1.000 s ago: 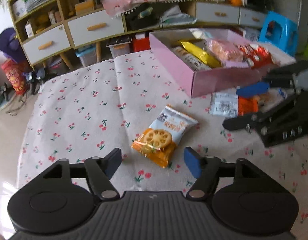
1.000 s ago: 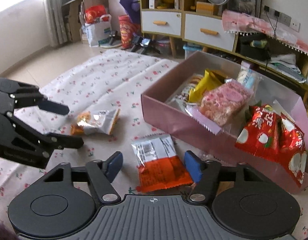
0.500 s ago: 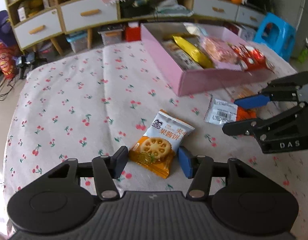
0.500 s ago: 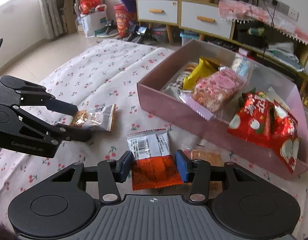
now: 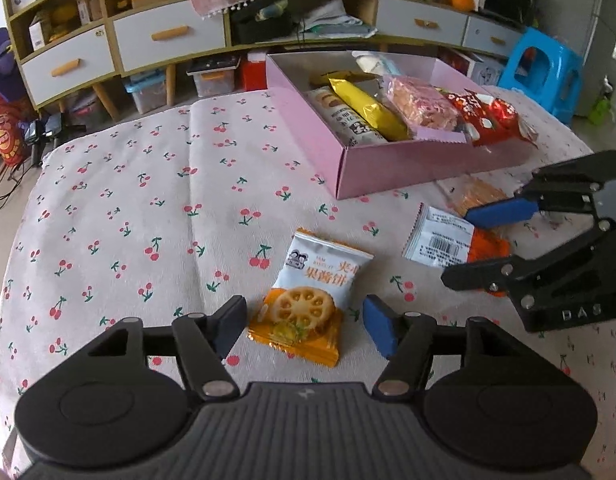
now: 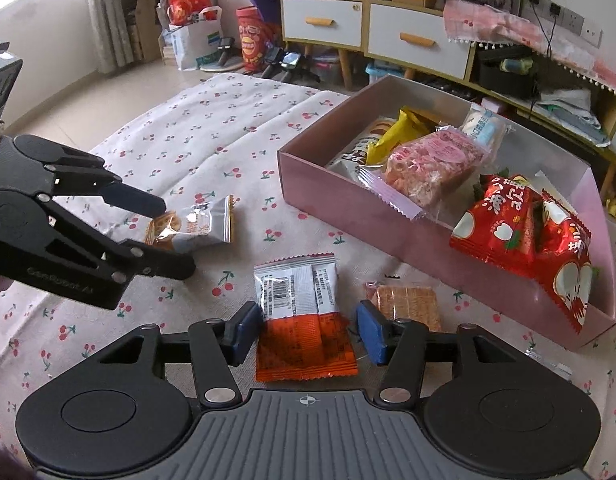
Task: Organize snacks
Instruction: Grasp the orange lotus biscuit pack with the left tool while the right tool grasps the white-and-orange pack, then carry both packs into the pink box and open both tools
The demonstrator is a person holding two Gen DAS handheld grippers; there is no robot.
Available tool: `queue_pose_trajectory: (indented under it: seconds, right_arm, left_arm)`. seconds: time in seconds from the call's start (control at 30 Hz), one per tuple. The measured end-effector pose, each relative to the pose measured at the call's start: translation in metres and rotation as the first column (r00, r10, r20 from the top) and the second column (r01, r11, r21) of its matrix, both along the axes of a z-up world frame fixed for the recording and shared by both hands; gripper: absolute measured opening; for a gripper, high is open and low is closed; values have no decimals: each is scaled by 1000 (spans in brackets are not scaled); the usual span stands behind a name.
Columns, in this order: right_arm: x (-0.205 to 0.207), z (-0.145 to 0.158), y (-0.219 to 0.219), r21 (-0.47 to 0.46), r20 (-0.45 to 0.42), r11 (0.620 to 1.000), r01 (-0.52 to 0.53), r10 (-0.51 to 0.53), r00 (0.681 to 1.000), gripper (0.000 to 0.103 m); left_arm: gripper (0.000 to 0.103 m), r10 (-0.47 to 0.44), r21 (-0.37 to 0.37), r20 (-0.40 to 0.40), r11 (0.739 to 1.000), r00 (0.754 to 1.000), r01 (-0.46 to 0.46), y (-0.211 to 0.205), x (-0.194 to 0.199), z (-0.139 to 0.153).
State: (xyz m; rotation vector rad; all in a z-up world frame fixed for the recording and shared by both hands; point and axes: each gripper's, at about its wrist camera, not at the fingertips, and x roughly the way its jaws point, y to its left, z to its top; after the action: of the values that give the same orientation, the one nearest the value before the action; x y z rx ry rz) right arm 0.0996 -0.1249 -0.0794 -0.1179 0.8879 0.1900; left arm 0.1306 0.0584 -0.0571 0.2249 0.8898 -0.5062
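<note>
two loose snacks are being lined up for pickup on the cherry-print cloth (image 5: 156, 184). the left gripper (image 5: 304, 326) is set low over the biscuit packet (image 5: 308, 296), one finger on each side; its jaws have just been opening a little and a gap shows at both pads, so the packet is between them but not pinched. the right gripper (image 6: 304, 334) is placed the same way around the orange-and-white packet (image 6: 304, 324); its jaws have also just been opening, pads just beside the wrapper edges, no squeeze seen. a clear-wrapped cracker (image 6: 405, 304) lies just to the right of that packet, near the pink box (image 6: 347, 208). the box sits beyond both packets and is already partly filled with other snacks. step judged: grasp stage, nothing lifted yet. next move calls for both jaws to be closed onto the flat wrappers, then each packet lifted and carried over the near wall of the box. thin wrappers may slip or crumple if pinched off-centre.
</note>
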Motion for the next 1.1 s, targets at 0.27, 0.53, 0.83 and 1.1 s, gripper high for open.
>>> queue_pose_trajectory:
  seconds: [0.27, 0.53, 0.83, 1.1]
  right_arm:
    - [-1, 3, 2, -13, -15, 1000, 1, -1, 1000, 46]
    - [2, 10, -7, 73, -89, 993, 89, -83, 993, 44]
    - [-2, 22, -20, 167, -140, 970, 177, -154, 978, 44]
    - [-7, 38, -34, 224, -149, 948, 226, -196, 969, 44]
  left_arm:
    - [47, 51, 18, -18, 999, 999, -51, -3, 2, 3]
    - [43, 101, 24, -68, 995, 993, -99, -9, 2, 7]
    - [41, 122, -6, -118, 992, 985, -124, -12, 0, 13]
    - [40, 180, -45, -161, 981, 970, -190, -8, 2, 20]
